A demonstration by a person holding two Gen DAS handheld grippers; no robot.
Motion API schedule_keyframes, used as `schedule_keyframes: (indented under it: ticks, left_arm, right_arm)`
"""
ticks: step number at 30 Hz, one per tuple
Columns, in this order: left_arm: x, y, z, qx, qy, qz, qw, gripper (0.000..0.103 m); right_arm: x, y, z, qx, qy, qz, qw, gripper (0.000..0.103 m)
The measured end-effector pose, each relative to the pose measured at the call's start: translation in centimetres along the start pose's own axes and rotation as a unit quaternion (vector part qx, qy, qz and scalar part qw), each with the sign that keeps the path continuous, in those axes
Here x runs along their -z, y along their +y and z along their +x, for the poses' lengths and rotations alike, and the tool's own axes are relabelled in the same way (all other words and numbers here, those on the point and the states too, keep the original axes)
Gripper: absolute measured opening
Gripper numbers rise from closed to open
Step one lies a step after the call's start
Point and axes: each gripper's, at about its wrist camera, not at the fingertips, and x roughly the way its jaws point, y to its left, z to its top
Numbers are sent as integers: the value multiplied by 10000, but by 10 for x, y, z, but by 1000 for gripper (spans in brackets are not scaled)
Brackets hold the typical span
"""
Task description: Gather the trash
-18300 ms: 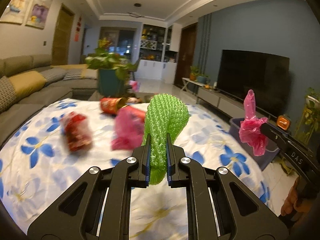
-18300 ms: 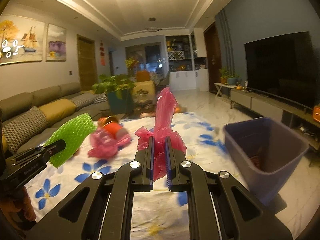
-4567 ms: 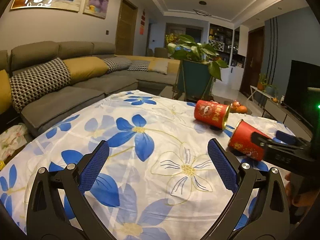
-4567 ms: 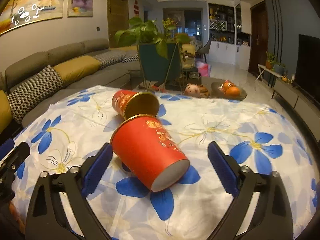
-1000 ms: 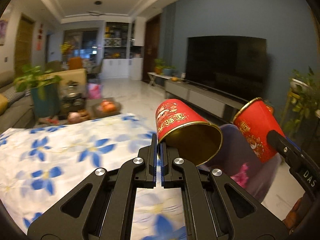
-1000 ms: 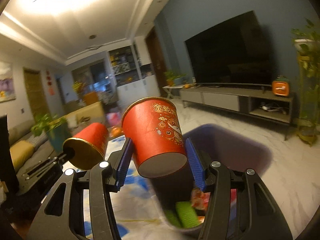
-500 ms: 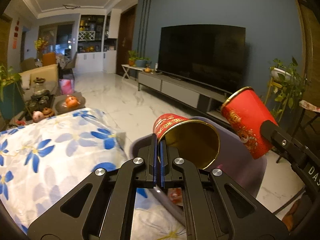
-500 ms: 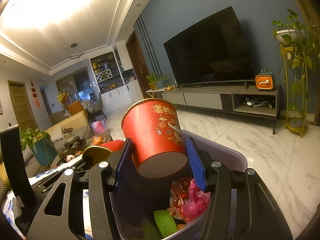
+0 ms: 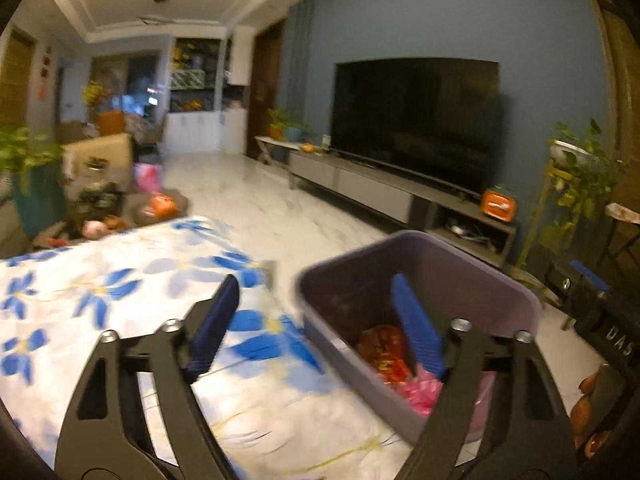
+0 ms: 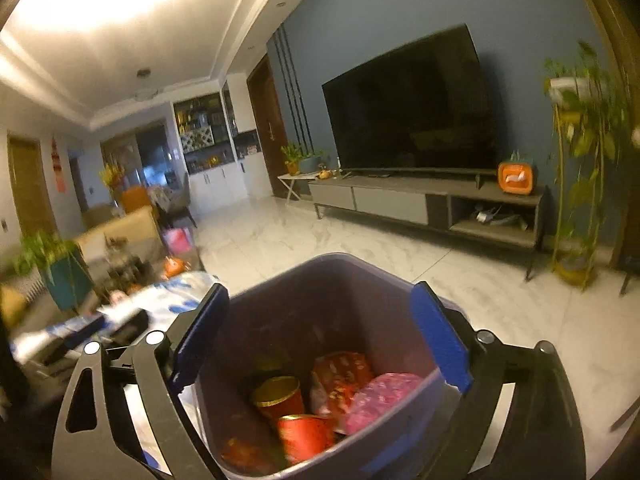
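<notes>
A purple bin stands on the floor right below my right gripper, which is open and empty above it. Inside lie two red cups, a red wrapper and pink plastic. In the left wrist view the bin is at the table's right edge, with a red wrapper and pink plastic showing inside. My left gripper is open and empty, over the table edge and the bin's near-left wall. The right gripper's body shows at the far right.
The table wears a white cloth with blue flowers. A TV on a low grey stand lines the blue wall. Plant stands are at the right. Marble floor stretches behind the bin. A low table with clutter sits far left.
Both grippers have opened and let go of their red cups, which now lie in the bin. The left gripper has swung a little left, back over the table edge.
</notes>
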Motion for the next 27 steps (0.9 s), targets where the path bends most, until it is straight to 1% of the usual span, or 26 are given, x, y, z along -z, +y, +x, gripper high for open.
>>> schedule_keyframes:
  ticks: [2,4,8,10,13,16,21,27]
  left_arm:
    - [3,8,-17,-233,-63,-39,9997,87]
    - [5,14,-31,-463,-91,-34,9989,88]
    - [12,29,-60,-788,-82,-97,9968,94]
    - [17,36,-76,-909,-102,-109,9957,97]
    - [24,46,-102,-1250,-144,-95,9920,97]
    - [29,57,-125,-1371,-115,-189,9903,97]
    - [39,68,-161,-1583,-87,-308,9869,97]
    - [51,74,-206,-1805,-153,-281,9831,97]
  right_arm:
    - [4,11,-6,68,-6,-216,9997,98]
    - [7,21,-10,120,30,-415,9991,98]
    - [14,38,-18,180,139,-710,9972,98]
    - [16,41,-22,171,217,-763,9967,98]
    - [20,51,-33,112,315,-839,9959,98]
    - [25,62,-48,-11,360,-943,9949,98]
    - [31,77,-79,-226,277,-1057,9938,98]
    - [37,91,-119,-484,291,-953,9938,98]
